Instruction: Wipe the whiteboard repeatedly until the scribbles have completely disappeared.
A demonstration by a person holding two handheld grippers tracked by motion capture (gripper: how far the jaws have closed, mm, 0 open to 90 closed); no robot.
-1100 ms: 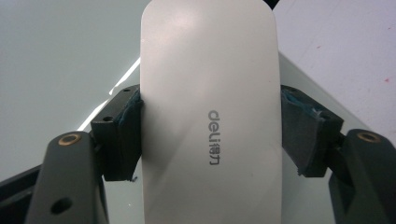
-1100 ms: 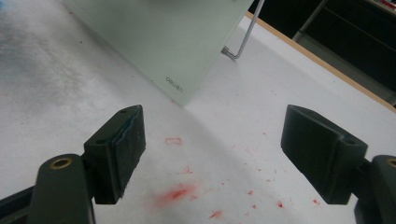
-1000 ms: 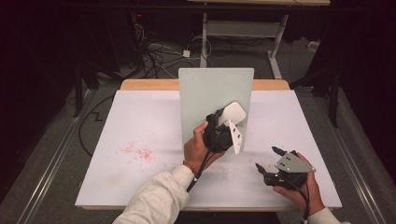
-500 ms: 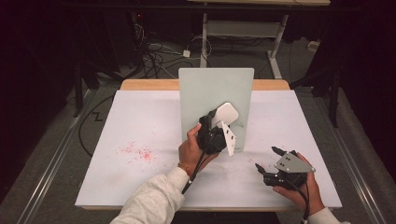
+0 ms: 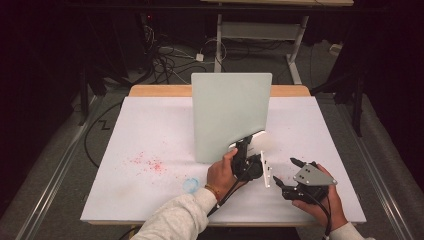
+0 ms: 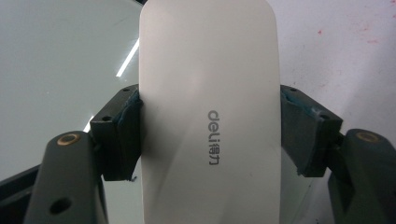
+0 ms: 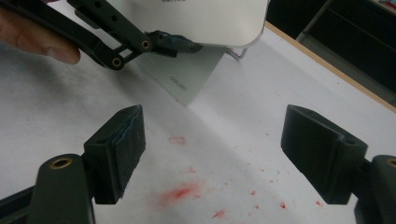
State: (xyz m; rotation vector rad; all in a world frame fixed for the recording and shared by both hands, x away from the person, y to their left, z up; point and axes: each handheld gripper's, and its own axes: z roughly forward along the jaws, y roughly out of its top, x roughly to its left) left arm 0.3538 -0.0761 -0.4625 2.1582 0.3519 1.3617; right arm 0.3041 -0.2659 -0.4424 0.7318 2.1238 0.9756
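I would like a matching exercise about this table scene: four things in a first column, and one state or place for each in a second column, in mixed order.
Column one:
1. left gripper
2. right gripper
3. grey-green board
4. red marks

Column two:
a. stands upright on the table
b. open, holds nothing
c. scattered on the white table cover
d. shut on the white eraser

Pairs: 1-d, 2-b, 3-a, 4-c
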